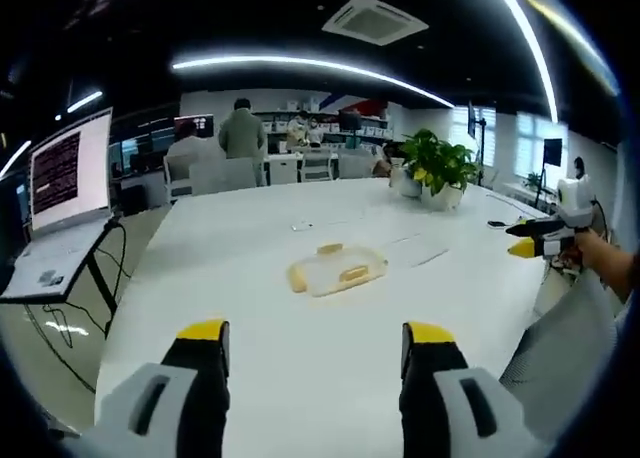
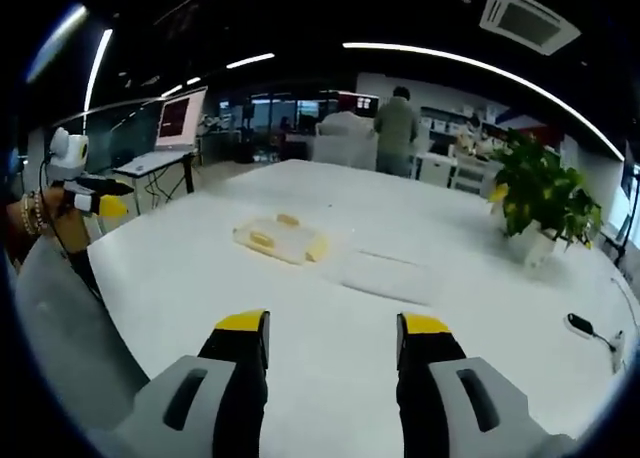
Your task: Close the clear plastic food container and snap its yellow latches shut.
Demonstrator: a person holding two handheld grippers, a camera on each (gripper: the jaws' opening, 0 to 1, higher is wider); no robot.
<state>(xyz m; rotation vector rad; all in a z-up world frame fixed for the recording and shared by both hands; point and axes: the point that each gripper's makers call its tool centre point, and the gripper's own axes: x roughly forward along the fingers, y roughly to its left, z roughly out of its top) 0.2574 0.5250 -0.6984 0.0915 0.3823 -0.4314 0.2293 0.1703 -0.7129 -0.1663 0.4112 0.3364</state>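
In the left gripper view we see the left gripper (image 1: 316, 343) at the bottom of the frame, its two black jaws with yellow tips standing well apart and holding nothing above a smooth, matte white table (image 1: 250, 278). The clear plastic food container (image 1: 336, 269) lies flat near the middle of the frame, a low, glossy rounded rectangle with yellow latches (image 1: 354, 273) along its edges. At the right edge the right gripper (image 1: 522, 247) comes in, held in a hand (image 1: 590, 250); we cannot tell there how its jaws stand. In the right gripper view its own jaws rise from the bottom of the frame, parted and empty, and the container sits left of centre. Just right of it lies a flat, clear sheet-like piece (image 2: 388, 276). A leafy green plant (image 2: 540, 193) in a white pot stands at the right.
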